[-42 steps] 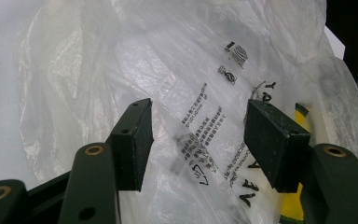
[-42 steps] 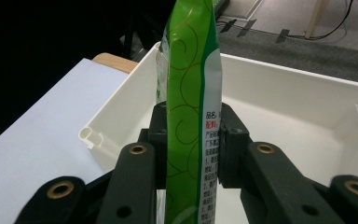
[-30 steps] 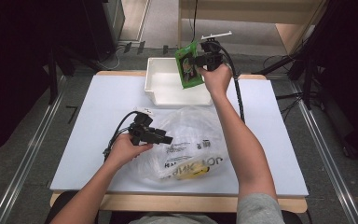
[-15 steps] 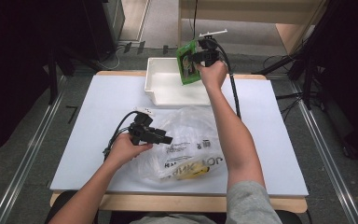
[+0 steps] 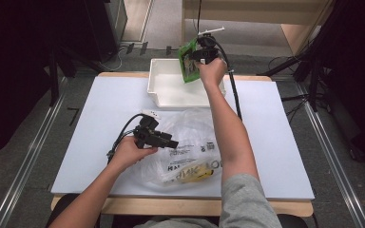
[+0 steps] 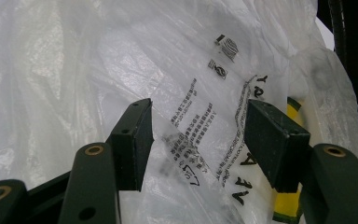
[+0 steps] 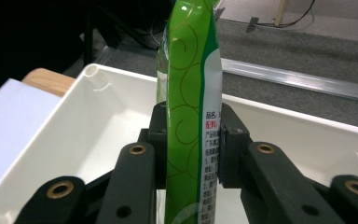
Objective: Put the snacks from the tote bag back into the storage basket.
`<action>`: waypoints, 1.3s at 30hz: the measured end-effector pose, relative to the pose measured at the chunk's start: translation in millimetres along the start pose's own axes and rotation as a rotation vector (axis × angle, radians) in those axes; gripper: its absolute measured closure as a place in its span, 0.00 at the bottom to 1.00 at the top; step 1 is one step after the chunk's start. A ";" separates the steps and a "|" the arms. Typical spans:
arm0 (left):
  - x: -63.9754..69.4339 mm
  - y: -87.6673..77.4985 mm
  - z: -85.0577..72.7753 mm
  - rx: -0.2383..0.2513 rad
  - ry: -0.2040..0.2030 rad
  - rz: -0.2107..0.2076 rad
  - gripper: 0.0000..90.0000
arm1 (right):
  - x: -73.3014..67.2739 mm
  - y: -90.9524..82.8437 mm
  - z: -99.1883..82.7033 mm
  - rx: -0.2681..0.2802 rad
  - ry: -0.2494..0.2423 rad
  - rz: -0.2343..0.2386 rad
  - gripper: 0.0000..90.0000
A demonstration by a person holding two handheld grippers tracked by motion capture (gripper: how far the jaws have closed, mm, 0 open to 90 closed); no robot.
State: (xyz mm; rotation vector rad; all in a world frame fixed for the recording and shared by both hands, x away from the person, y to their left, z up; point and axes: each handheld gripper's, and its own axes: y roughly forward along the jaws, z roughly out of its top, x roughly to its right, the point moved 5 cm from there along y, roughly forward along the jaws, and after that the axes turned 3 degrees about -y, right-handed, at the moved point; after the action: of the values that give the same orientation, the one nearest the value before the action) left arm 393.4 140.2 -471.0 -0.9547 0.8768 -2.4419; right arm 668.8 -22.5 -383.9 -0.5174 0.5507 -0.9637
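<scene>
While clamped on the green snack packet [image 7: 189,107], both pads pressed flat against its faces, right gripper [image 5: 200,58] poised over the far right corner of the white bin [image 5: 159,90]. Packet upright between the jaws, long axis running top to bottom, lower end hanging toward the bin's floor, upper end rising clear above the pads. Seen along the jaws in the right gripper view, bin interior directly beneath and beyond the packet, far wall [image 7: 307,126] close behind it, so probably just a short drop and a release left to put it inside. Left gripper [image 5: 164,141] much nearer the person, resting against the clear plastic bag [image 5: 195,137] at the near middle of the white table [image 5: 100,123]; jaws standing wide apart, printed film bulging between them in the left gripper view, pads seemingly not pinching it. Yellow item [image 5: 190,175] inside the bag, near its front edge. Bag well apart from bin; right hand alone within reach of the bin, left hand apparently steadying the bag for the next pick.
</scene>
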 end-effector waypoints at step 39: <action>-5.4 -5.5 -0.6 0.007 -0.024 -0.013 0.48 | -3.7 35.7 -20.0 -0.011 -0.061 -0.028 0.81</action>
State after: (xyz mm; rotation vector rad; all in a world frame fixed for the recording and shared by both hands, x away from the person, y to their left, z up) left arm 396.1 147.4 -470.3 -0.9880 0.8553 -2.4375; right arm 676.2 -5.7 -420.6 -0.5639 0.4951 -0.9687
